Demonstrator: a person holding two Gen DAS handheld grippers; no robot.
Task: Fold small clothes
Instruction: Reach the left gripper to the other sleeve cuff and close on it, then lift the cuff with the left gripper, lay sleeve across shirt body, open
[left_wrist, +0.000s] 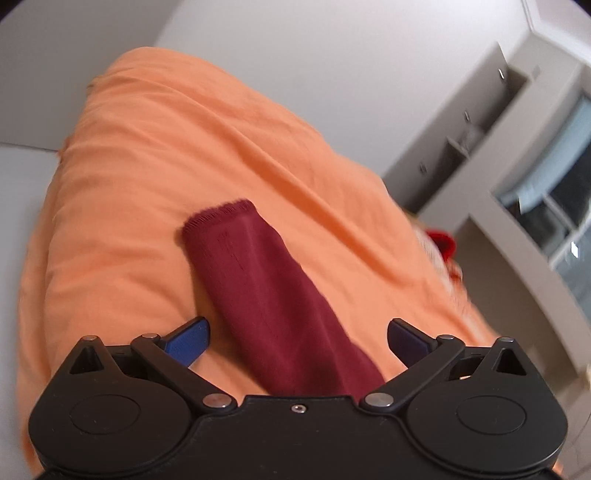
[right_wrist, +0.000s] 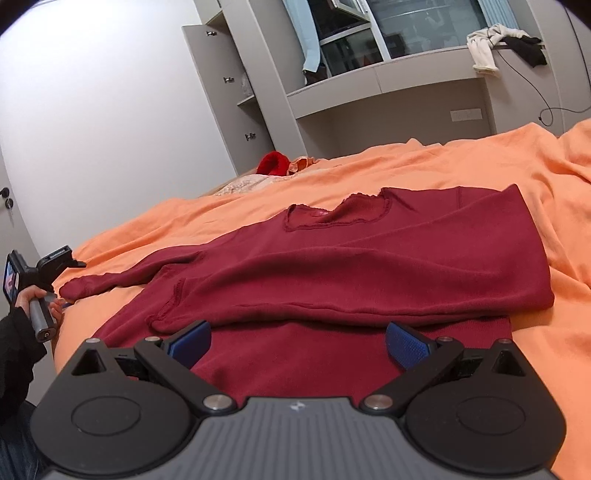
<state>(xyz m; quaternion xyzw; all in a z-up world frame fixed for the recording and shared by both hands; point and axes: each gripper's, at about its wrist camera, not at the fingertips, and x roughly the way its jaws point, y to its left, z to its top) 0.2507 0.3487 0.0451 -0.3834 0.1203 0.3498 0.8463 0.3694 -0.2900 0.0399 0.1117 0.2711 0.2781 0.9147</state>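
Note:
A dark red long-sleeved top (right_wrist: 369, 266) lies on the orange bed sheet (right_wrist: 480, 166), its right part folded over the body and one sleeve (right_wrist: 110, 282) stretched out to the left. My right gripper (right_wrist: 297, 341) is open just above the top's lower hem. In the left wrist view that sleeve (left_wrist: 266, 291) runs between the open blue fingers of my left gripper (left_wrist: 297, 334), cuff pointing away, over the sheet (left_wrist: 147, 184). The left gripper's handle (right_wrist: 40, 295), held by a hand, shows at the left of the right wrist view.
A red item (right_wrist: 273, 162) and pale cloth (right_wrist: 243, 184) lie at the bed's far edge. Grey cabinets (right_wrist: 236, 92) and a window shelf with clothes (right_wrist: 491, 44) stand behind. A white wall (left_wrist: 332, 74) is beyond the bed.

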